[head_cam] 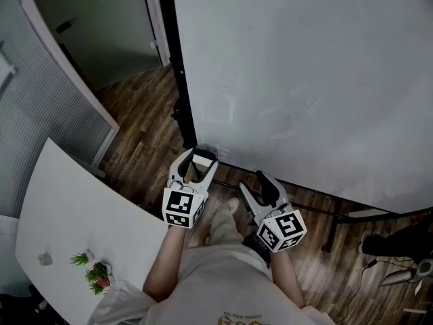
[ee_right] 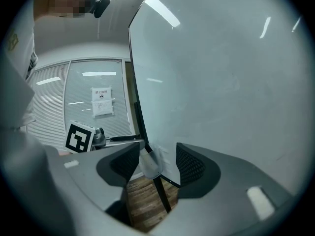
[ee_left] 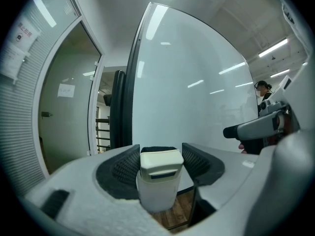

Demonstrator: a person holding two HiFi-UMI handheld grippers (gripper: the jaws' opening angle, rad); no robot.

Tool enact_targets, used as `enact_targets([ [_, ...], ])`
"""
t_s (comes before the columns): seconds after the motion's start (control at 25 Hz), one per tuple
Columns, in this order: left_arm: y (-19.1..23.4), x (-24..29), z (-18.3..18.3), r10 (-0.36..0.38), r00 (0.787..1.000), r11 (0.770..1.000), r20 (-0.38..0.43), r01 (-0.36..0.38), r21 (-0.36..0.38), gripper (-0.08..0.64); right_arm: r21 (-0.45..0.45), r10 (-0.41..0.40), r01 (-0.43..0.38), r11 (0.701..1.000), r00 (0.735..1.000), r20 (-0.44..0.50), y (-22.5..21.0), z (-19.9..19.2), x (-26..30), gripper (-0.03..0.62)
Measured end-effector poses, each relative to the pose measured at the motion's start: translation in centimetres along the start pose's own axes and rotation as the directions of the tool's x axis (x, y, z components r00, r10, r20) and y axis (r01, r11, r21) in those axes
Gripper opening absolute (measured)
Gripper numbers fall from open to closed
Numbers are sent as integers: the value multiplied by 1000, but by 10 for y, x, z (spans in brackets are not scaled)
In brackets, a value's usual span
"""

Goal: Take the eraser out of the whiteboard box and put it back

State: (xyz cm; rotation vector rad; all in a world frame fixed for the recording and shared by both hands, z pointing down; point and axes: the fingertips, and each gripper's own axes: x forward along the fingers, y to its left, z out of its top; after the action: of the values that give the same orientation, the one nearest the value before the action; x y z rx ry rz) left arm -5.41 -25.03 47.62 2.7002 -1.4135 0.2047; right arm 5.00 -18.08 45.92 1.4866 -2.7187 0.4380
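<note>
The left gripper (head_cam: 197,161) clamps the eraser (ee_left: 158,173) upright, near the whiteboard's (head_cam: 304,80) lower corner. The right gripper (head_cam: 256,183) hangs open and empty. To put it back well, the eraser should probably be squared over the clear whiteboard box (ee_right: 149,165) before lowering.

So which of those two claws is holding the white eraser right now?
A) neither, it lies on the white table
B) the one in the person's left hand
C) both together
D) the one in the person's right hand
B: the eraser stands upright, clamped between the pads of the left gripper, while the right gripper has its jaws apart with nothing in them.
</note>
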Motion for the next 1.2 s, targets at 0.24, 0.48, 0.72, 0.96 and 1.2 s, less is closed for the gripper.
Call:
enact_targets([
  [0.24, -2, -4, 6, 0, 1000, 1000, 11, -1, 10, 265, -3, 4, -4, 1000, 1000, 8, 2, 2, -2, 236],
  [0.48, -4, -12, 12, 7, 1000, 1000, 25, -7, 15, 265, -10, 12, -11, 1000, 1000, 16, 7, 4, -4, 236],
  [0.72, -6, -18, 18, 15, 999, 1000, 39, -16, 19, 265, -17, 21, -20, 1000, 999, 24, 11, 6, -8, 236],
  [0.96, -8, -25, 24, 21, 998, 999, 52, -22, 24, 264, -25, 29, -29, 999, 999, 33, 16, 9, -12, 236],
  [1.2, -10, -30, 31, 23, 998, 999, 65, -26, 36, 264, -33, 37, -36, 999, 998, 41, 20, 13, -13, 236],
])
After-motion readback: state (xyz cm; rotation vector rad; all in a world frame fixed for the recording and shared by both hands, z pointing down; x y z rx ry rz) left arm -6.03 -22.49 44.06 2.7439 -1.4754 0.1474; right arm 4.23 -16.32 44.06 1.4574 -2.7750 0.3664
